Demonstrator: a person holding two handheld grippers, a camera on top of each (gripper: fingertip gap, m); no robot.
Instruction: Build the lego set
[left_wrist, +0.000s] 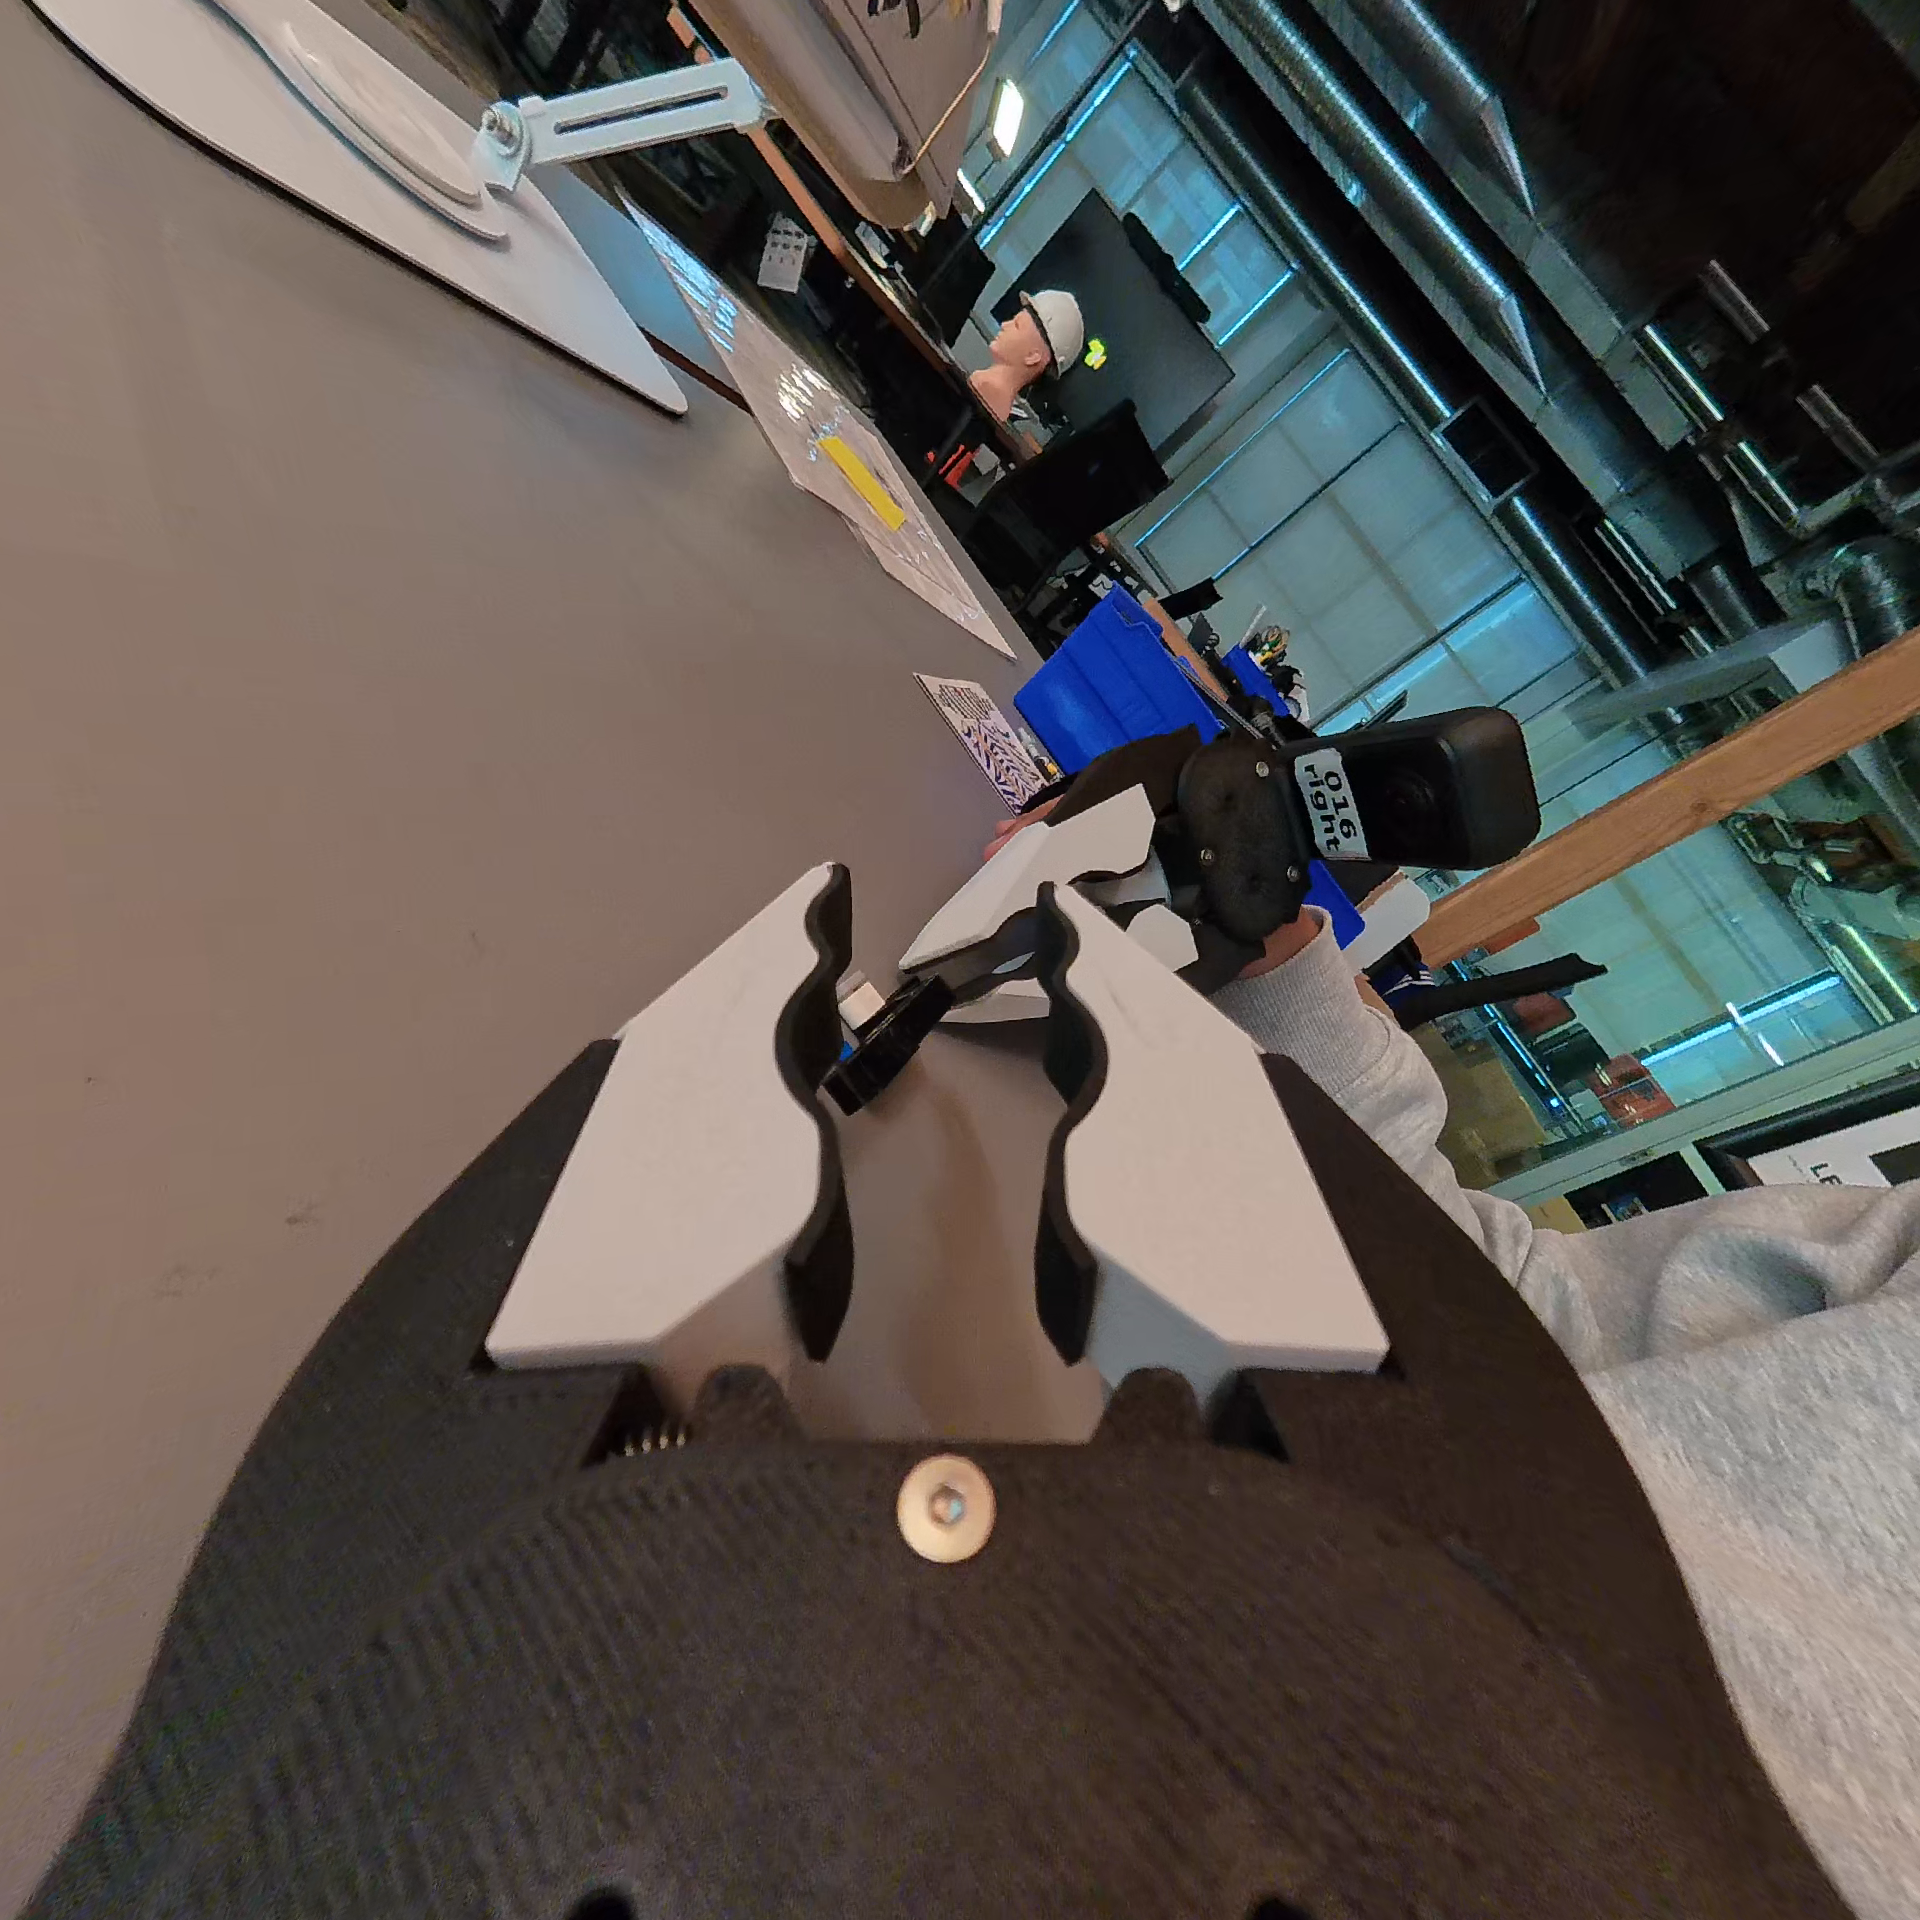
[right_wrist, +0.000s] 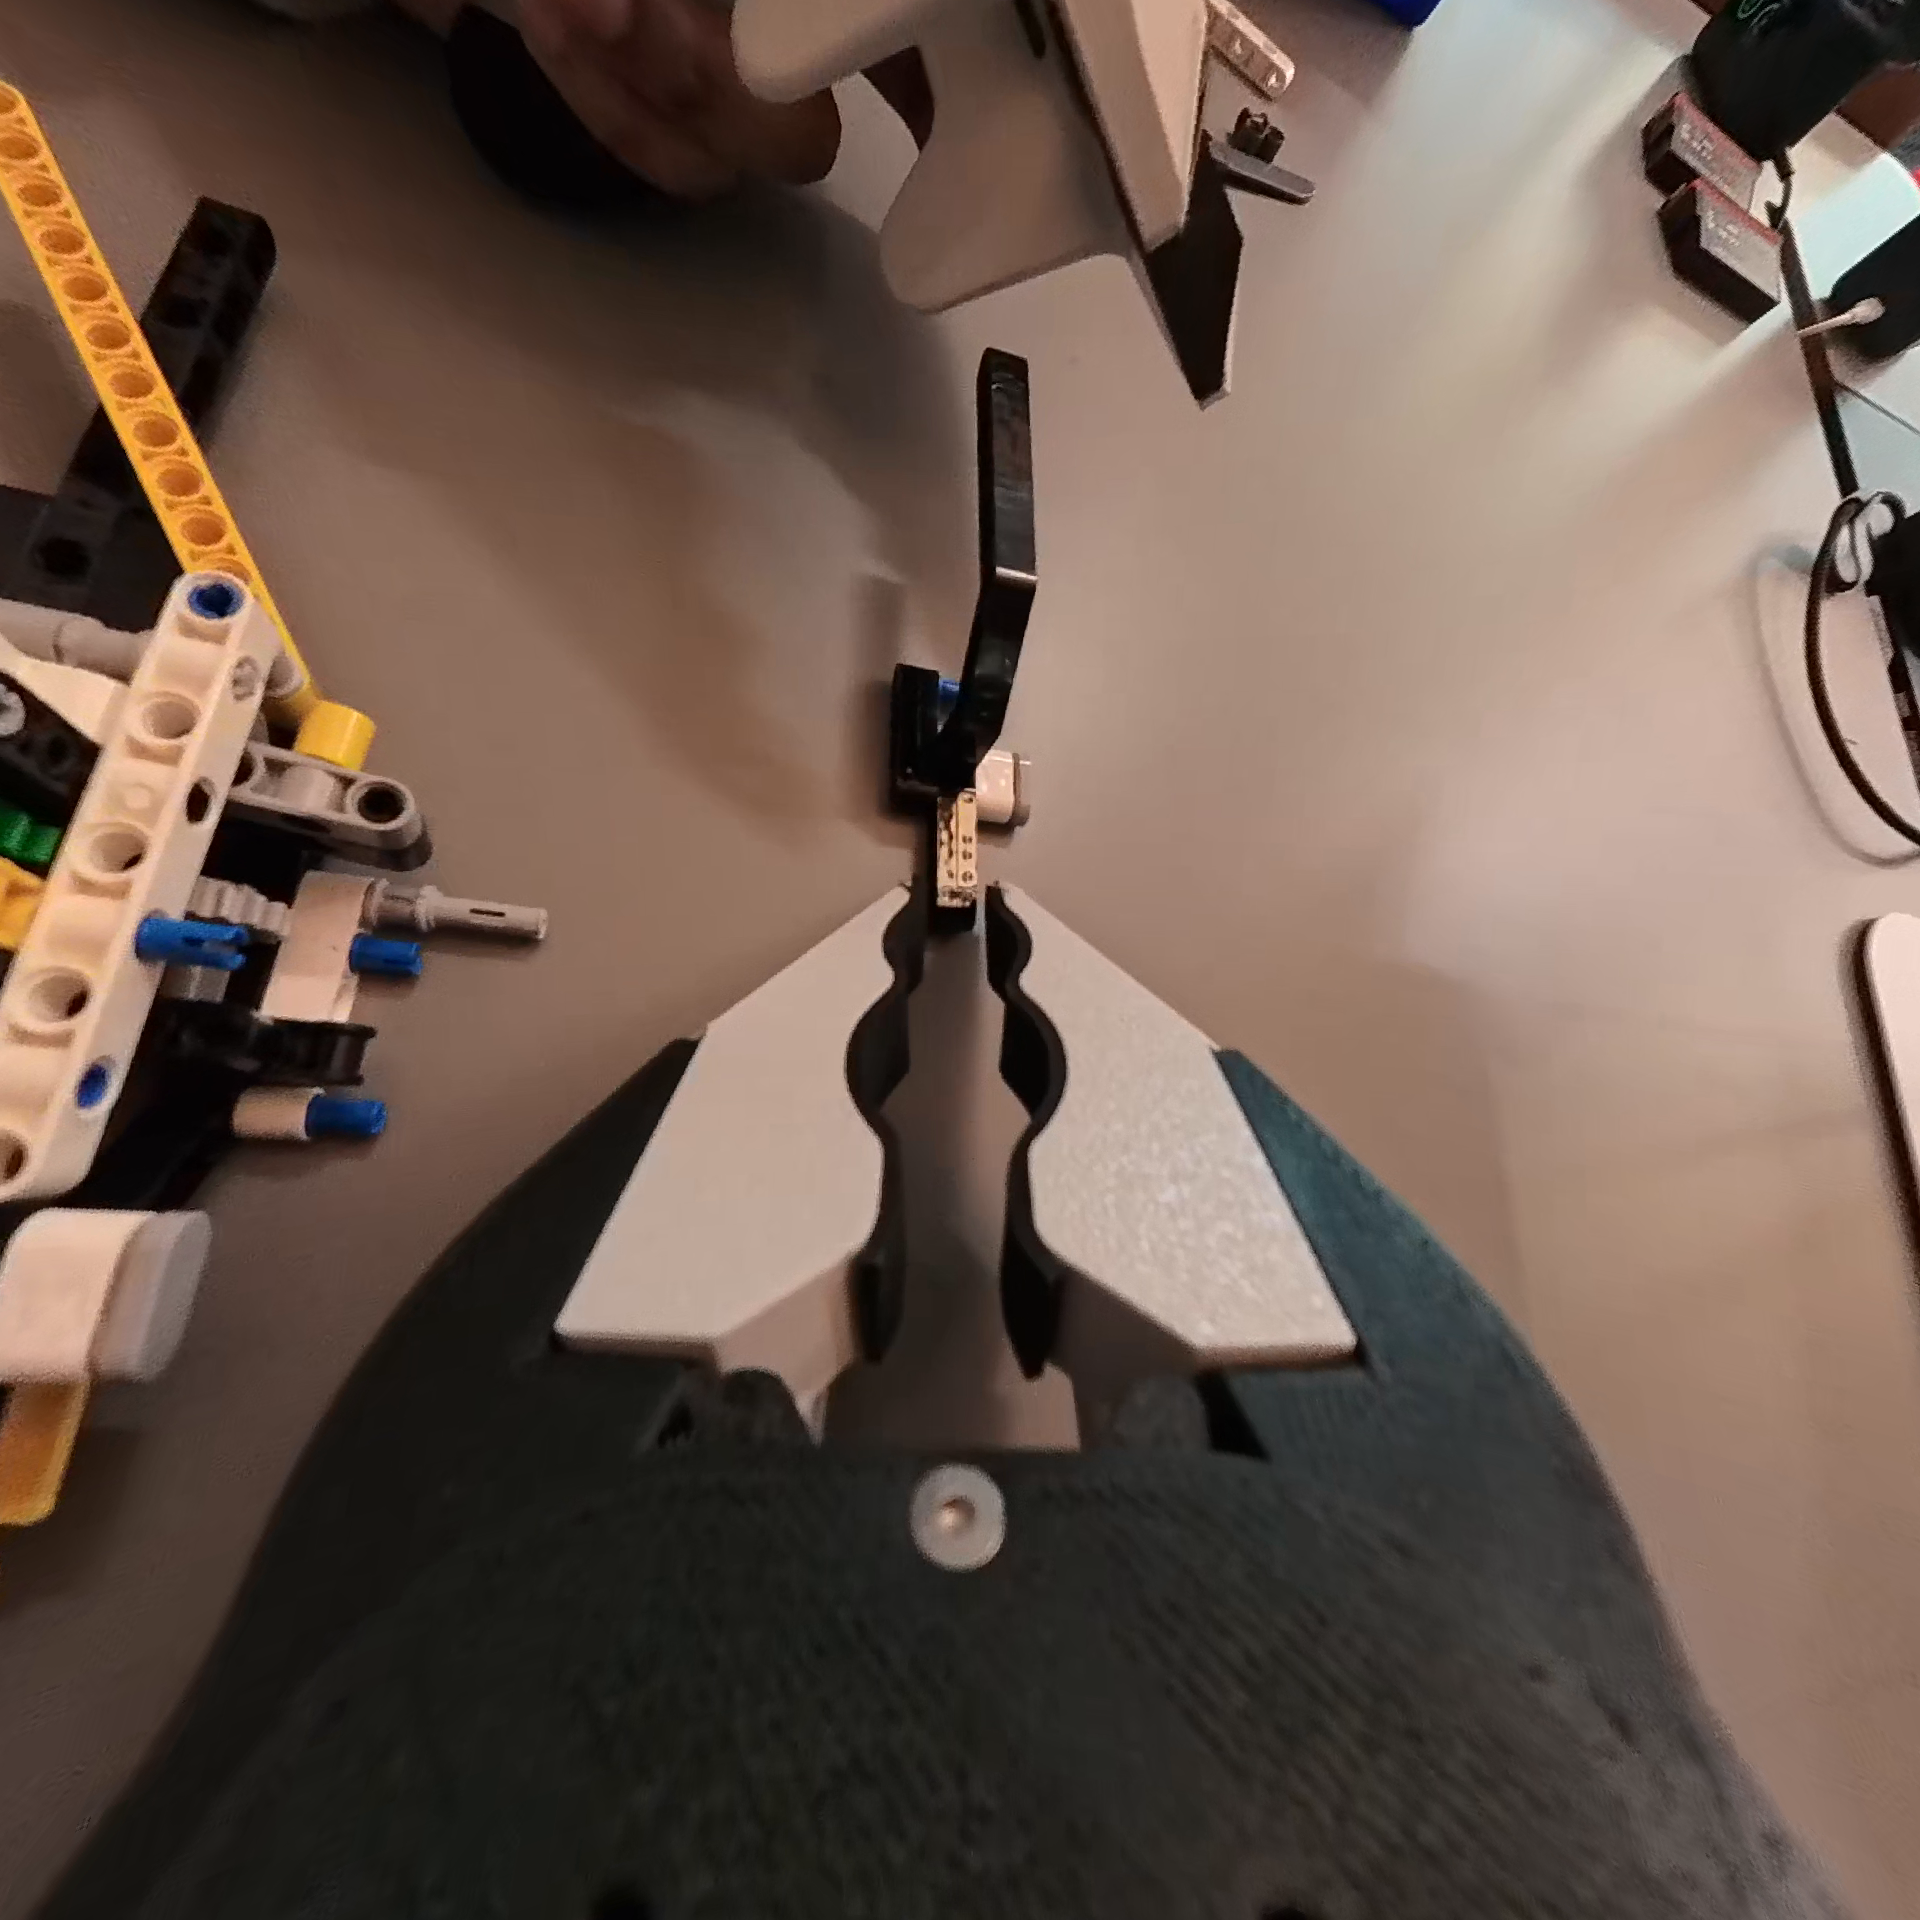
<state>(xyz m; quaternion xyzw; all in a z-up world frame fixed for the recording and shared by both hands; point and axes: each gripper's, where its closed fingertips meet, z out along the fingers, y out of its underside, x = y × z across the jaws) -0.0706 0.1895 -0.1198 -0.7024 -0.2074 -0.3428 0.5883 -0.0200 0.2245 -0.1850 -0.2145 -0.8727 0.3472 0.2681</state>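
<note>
My right gripper (right_wrist: 951, 904) is shut on a small black sub-assembly (right_wrist: 935, 748) and holds it by its near end just above the grey table (right_wrist: 623, 416). The sub-assembly has a long curved black beam (right_wrist: 1006, 499), a blue pin and a white piece (right_wrist: 1000, 795). It also shows in the left wrist view (left_wrist: 883, 1039), between the open jaws of my left gripper (left_wrist: 945, 894), close to one pad; no grip shows. The right gripper (left_wrist: 925, 982) shows there too. A finger (right_wrist: 1143, 156) of the left gripper hangs beyond the beam. The main yellow, white and black build (right_wrist: 156, 831) lies left.
A loose grey pin (right_wrist: 468, 916) lies beside the build. Cables and small black boxes (right_wrist: 1714, 229) sit at the right, with a white board (right_wrist: 1896, 1091) at the edge. A white stand base (left_wrist: 416, 208), plastic bags (left_wrist: 862, 488) and blue bins (left_wrist: 1122, 675) lie farther off. A grey sleeve (left_wrist: 1351, 1039) is behind the right gripper. The loose grey pin (right_wrist: 468, 916) lies some 7 cm from my right tips, 15 cm from my left tips.
</note>
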